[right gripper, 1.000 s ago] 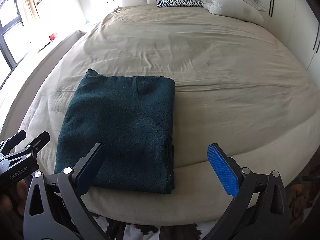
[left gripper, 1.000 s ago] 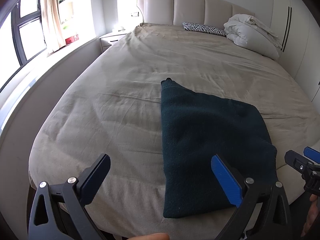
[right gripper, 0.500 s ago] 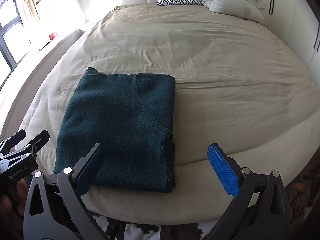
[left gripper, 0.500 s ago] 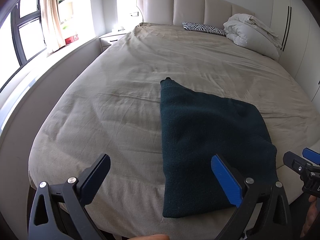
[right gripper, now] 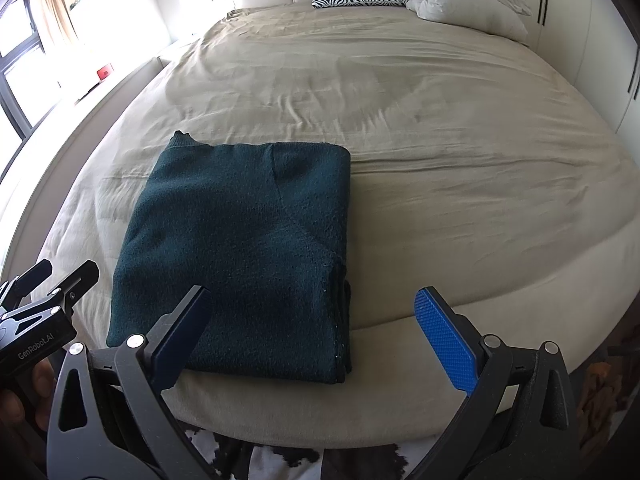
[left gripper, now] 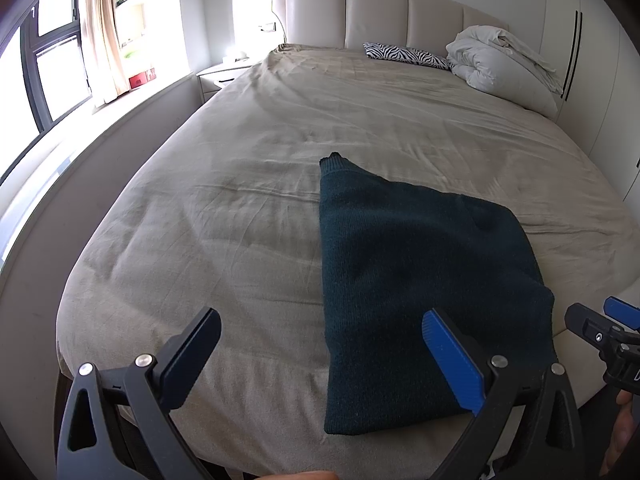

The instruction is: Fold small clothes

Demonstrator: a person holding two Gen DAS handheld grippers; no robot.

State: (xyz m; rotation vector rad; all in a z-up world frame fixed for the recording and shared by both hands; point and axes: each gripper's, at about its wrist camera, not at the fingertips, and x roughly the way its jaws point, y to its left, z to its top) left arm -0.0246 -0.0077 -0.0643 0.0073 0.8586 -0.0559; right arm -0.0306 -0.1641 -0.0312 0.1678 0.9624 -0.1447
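While the folded dark green sweater (right gripper: 240, 248) lies on the bed (right gripper: 440, 160), left gripper (left gripper: 320, 356) spread; right gripper (right gripper: 316, 332) spread, both empty

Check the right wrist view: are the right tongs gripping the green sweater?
No: the right tongs stand wide open above the folded green sweater, holding nothing.
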